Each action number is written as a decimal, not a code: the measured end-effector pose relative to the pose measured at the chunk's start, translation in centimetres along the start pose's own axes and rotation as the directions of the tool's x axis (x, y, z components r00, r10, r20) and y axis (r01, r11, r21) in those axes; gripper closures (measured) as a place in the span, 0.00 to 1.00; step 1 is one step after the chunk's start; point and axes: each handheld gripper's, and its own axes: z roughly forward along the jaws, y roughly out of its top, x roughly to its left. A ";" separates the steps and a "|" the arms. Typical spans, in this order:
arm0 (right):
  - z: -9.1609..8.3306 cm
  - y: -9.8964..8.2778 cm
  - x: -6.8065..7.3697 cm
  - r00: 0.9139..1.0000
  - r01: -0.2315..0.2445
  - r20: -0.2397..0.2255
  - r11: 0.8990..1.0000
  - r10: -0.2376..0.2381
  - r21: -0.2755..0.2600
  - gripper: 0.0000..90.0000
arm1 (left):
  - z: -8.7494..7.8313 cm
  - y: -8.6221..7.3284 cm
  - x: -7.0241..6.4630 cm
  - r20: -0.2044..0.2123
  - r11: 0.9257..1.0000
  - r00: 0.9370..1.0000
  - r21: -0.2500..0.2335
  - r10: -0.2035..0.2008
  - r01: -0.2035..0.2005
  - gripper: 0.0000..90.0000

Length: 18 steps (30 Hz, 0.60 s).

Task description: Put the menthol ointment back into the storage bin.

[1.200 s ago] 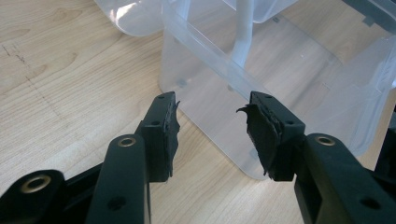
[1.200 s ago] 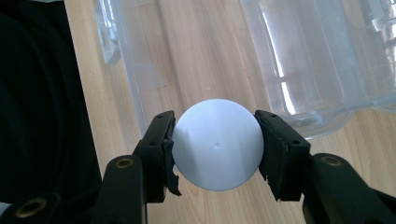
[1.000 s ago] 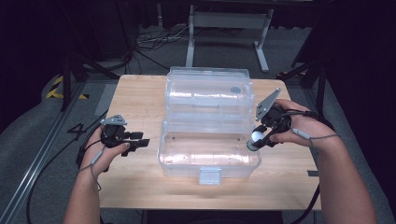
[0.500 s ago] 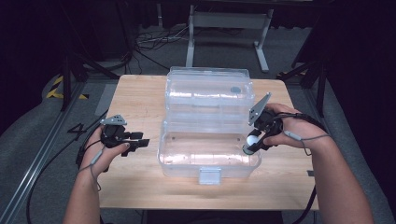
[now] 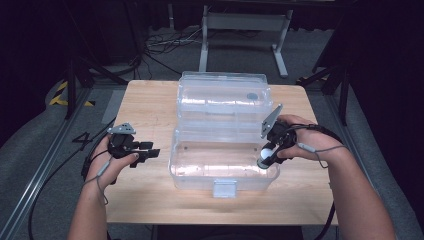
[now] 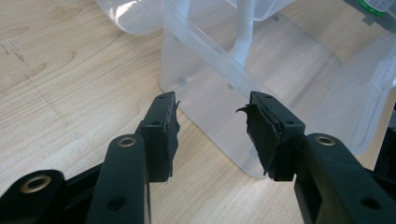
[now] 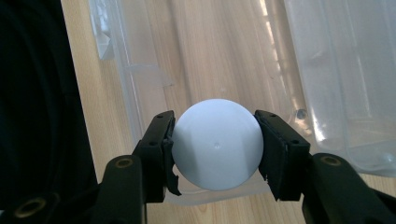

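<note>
Over the box's (image 5: 222,165) near right corner, right gripper (image 5: 266,159) pinches a white ball (image 7: 217,143) across its widest part, pads square on both sides, so it cannot roll out. Box sits lid-open on the desk (image 5: 150,105), ready to receive it. Left gripper (image 5: 150,152) idles spread and empty beside the box's left wall.

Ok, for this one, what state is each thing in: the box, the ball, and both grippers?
Box: clear plastic, lid swung open, front latch undone.
Ball: white, clamped between the right fingers, held over the box's near tray.
Right gripper: shut on the ball, angled down into the box.
Left gripper: open, nothing between its fingers, beside the box's left end.
Table: wooden, bearing the box.
</note>
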 end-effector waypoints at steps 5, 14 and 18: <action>0.7 0.0 -0.1 1.000 0.013 -0.009 1.000 -0.013 0.001 0.56 | 0.0 0.0 0.0 0.001 1.000 1.000 0.000 -0.001 0.001 0.59; 2.0 -0.3 -0.3 1.000 0.015 -0.025 1.000 -0.015 0.013 0.56 | 0.1 -0.1 0.1 0.001 1.000 1.000 0.002 -0.004 0.004 0.60; 2.5 -0.3 -0.3 0.999 0.014 -0.034 1.000 -0.013 0.017 0.56 | 0.1 -0.1 0.1 0.001 1.000 1.000 0.003 -0.004 0.004 0.59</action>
